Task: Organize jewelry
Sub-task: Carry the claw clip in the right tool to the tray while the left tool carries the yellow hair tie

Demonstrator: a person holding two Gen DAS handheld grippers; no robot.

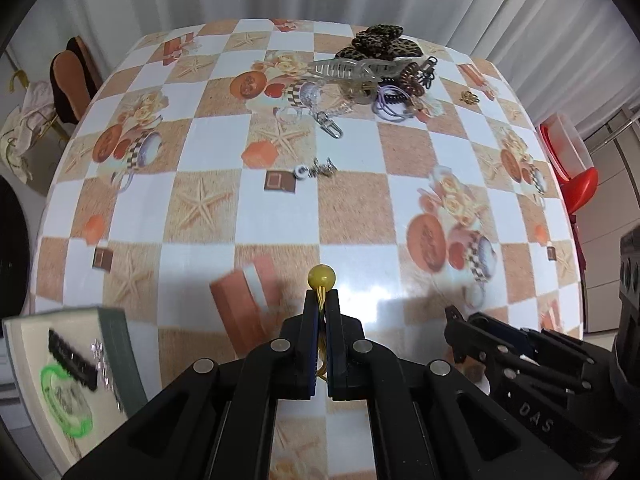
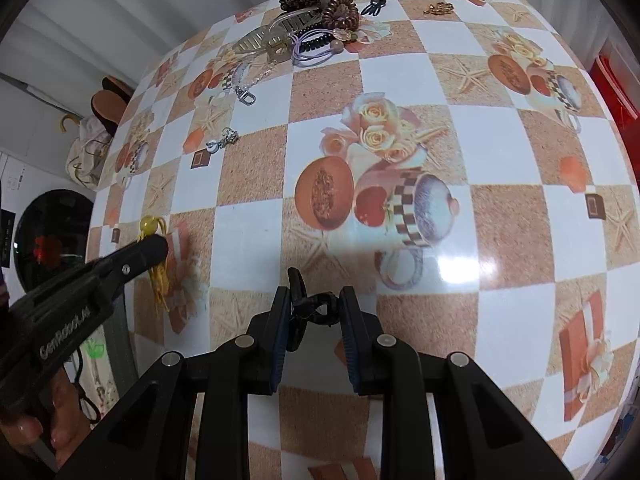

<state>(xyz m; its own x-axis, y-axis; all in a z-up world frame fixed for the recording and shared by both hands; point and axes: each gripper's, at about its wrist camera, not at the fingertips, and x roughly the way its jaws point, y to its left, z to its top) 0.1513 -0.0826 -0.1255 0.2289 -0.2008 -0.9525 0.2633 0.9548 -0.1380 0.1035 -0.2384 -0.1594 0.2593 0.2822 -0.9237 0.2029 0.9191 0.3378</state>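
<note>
The left gripper (image 1: 321, 300) is clamped on a yellow hair tie (image 1: 321, 277): its round bead sticks out just past the fingertips, and the yellow cords run back between the closed pads. In the right wrist view the same tie (image 2: 149, 227) hangs off the surface, with the cords dangling below the fingers.

The right gripper (image 2: 315, 304) is closed on a small black hair clip (image 2: 298, 304), which sits between the two pads, pressed against the left one, with a loop reaching toward the right one.

Both grippers are over the near part of the surface (image 1: 360, 216), which is covered in a checked cloth with starfish and fruit prints. At the near left corner stands a box (image 1: 116, 352) holding a green ring and a black comb-like piece.

At the far side lies a pile of loose pieces: a leopard-print scrunchie (image 1: 380, 42), a clear claw clip (image 1: 344, 69), a brown coil tie (image 1: 412, 76) and purple elastic ties (image 1: 390, 106). Nearer, toward the middle, a small silver charm (image 1: 316, 170) lies alone. A small gold piece (image 1: 471, 98) lies at the far right, apart from the pile.
</note>
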